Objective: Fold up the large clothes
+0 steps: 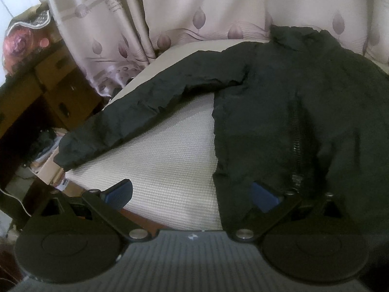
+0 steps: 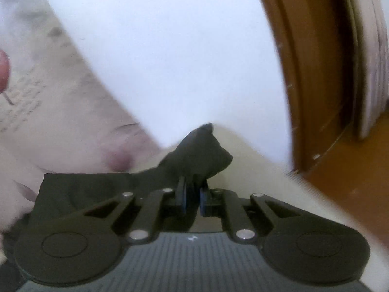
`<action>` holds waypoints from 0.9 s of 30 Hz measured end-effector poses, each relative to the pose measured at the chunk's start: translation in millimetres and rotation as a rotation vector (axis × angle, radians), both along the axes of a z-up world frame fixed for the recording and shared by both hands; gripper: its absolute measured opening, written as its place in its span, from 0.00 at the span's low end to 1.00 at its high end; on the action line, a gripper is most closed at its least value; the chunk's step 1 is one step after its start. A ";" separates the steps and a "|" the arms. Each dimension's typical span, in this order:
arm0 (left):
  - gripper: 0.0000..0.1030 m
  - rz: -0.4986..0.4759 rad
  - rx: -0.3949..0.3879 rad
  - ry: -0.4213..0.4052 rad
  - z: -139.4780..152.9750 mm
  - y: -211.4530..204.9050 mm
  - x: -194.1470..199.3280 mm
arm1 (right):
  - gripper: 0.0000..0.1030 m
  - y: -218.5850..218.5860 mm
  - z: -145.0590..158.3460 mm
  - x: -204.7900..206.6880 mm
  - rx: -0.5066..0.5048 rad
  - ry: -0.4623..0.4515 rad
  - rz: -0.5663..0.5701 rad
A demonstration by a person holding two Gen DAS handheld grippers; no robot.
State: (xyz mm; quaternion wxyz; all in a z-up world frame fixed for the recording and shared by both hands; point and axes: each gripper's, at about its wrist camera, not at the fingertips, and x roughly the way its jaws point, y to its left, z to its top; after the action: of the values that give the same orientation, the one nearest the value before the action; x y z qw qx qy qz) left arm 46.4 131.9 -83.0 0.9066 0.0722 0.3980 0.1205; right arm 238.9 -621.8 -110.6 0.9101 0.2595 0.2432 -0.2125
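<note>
A black zip-up jacket lies spread flat on a white textured bed surface, its collar far from me and one sleeve stretched out to the left. My left gripper is open above the jacket's near hem, with one blue pad over the fabric and the other over the bed. My right gripper is shut on a bunched piece of the black jacket, lifted above the bed. That view is blurred.
A pale curtain with purple leaf prints hangs behind the bed. Cardboard boxes and clutter stand left of the bed. In the right wrist view a white wall and a brown wooden door frame show beyond the bed.
</note>
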 end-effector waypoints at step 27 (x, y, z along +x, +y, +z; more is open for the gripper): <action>0.86 -0.178 -0.391 0.090 -39.2 19.0 -29.0 | 0.84 202.9 -68.4 -247.0 0.351 -0.020 0.546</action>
State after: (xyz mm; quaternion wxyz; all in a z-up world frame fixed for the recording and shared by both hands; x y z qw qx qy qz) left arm 17.4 150.9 -122.2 0.8918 -0.0647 0.4457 -0.0429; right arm -8.1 -418.9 -179.0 0.8773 0.3396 0.3278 0.0870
